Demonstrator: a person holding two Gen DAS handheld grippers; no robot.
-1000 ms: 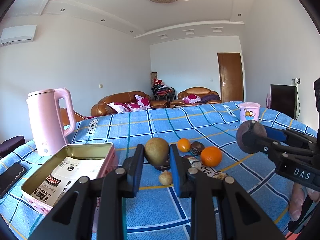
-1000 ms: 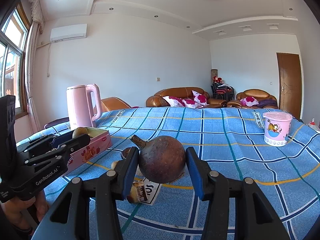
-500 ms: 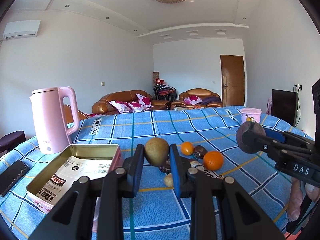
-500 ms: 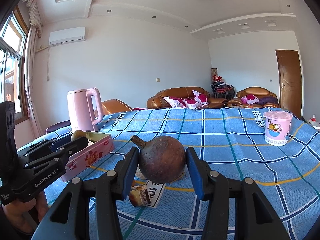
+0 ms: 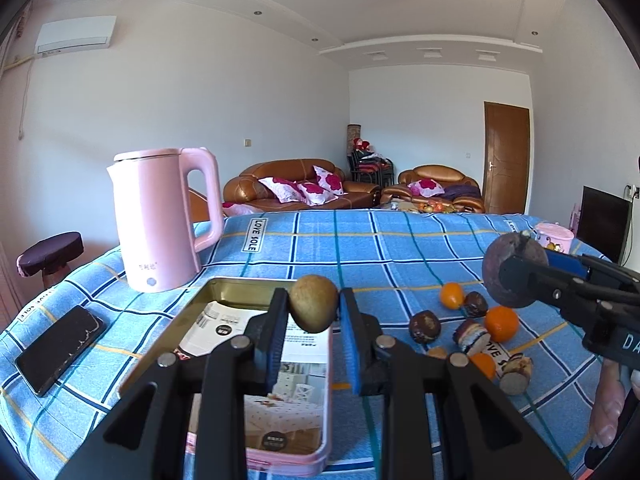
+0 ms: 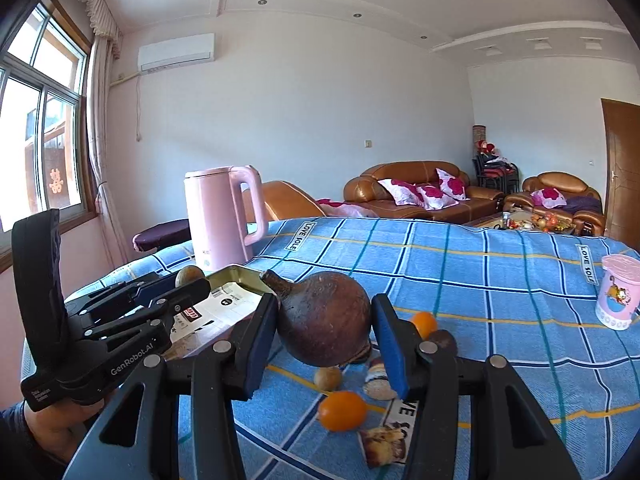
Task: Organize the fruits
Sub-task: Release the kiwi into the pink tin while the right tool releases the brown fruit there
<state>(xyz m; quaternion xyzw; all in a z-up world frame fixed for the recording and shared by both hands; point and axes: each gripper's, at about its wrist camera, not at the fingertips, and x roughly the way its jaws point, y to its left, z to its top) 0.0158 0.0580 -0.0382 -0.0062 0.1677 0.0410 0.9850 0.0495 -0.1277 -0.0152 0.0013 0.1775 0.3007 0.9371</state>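
Both grippers have swung left toward the pink tin [image 5: 224,292]. Left gripper [image 5: 313,308] is clenching a kiwi [image 5: 313,307] above the tin's far right edge; right gripper [image 6: 324,334] is gripping a brown round fruit [image 6: 323,330] just right of the tin, over scattered oranges [image 5: 501,323].

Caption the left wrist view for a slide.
Left gripper holds a brown-green kiwi above the open pink tin.

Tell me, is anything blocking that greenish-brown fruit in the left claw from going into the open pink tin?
Nothing visible does. The left gripper holds the greenish-brown oval fruit above the open pink metal tin, near its far right corner. The tin holds only printed paper.
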